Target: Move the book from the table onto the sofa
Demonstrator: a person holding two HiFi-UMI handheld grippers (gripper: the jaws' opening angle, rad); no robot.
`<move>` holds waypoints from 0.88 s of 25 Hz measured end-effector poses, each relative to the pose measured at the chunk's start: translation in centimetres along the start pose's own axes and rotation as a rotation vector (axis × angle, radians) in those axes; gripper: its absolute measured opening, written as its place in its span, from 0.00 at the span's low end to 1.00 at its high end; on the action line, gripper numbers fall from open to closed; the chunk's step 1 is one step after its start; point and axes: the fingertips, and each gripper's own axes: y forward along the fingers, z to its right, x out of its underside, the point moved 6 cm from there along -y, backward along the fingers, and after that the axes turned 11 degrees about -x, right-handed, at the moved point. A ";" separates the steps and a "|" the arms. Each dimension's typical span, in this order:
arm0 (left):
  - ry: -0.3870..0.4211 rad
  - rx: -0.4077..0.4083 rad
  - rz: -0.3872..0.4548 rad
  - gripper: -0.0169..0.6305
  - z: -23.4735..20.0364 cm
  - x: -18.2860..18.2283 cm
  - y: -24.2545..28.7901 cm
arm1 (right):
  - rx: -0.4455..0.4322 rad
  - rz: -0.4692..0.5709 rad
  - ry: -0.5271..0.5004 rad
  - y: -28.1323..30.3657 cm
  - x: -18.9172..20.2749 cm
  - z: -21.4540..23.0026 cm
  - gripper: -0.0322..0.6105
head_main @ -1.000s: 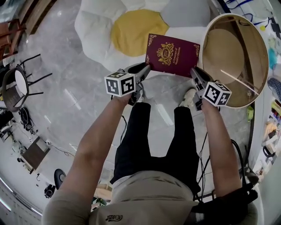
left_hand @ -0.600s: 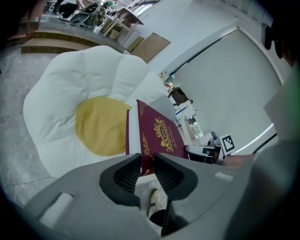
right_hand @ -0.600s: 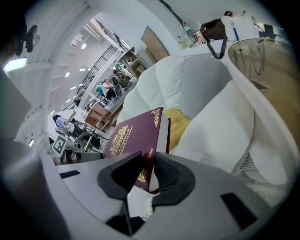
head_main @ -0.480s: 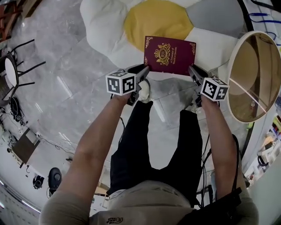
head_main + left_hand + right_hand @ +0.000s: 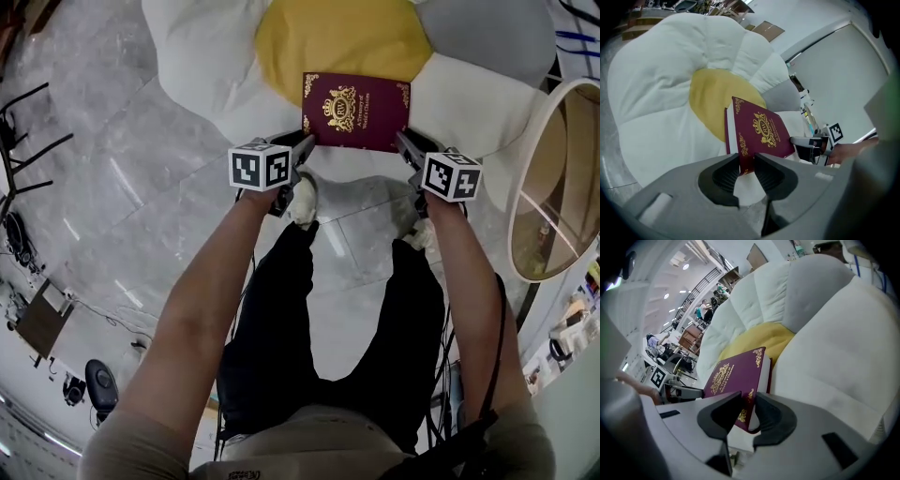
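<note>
The maroon book [image 5: 355, 111] with gold print on its cover is off the tabletop and held over the flower-shaped sofa [image 5: 197, 56], cover up, its far edge above the yellow centre cushion [image 5: 328, 37]. Its long axis runs away from the person, straight ahead of both sets of jaws. The left gripper [image 5: 302, 148] pinches the near left corner, and the right gripper [image 5: 405, 145] pinches the near right corner. Each pair of jaws is pressed onto the book's edge, so neither hand is nearer. The book tilts slightly, and whether its far end touches the cushion cannot be told. Judging from this, the next move is lowering it and letting go. The round tabletop [image 5: 555, 187] stands well off to the right.
</note>
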 end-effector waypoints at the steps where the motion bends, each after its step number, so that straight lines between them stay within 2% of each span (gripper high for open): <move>1: 0.001 -0.005 -0.003 0.17 -0.3 0.0 0.4 | 0.004 -0.003 -0.003 0.3 0.0 0.1 0.19; 5: -0.012 -0.045 0.006 0.18 -0.7 -0.1 1.1 | 0.022 -0.008 -0.031 0.5 -0.5 0.3 0.20; 10: -0.023 -0.107 0.025 0.21 -0.1 -0.3 -0.5 | 0.040 0.014 -0.025 -2.2 -1.1 0.0 0.23; 13: -0.022 -0.122 0.023 0.21 0.4 -0.8 -3.7 | 0.028 -0.007 -0.038 -4.2 -1.3 -2.1 0.23; 15: -0.013 -0.124 0.019 0.21 1.6 -0.7 -6.4 | 0.014 -0.025 -0.036 -6.2 -1.0 -4.0 0.17; 22: 0.063 -0.065 0.046 0.21 9.2 -0.7 -16.0 | -0.019 -0.042 -0.066 -14.5 -0.5 -11.2 0.07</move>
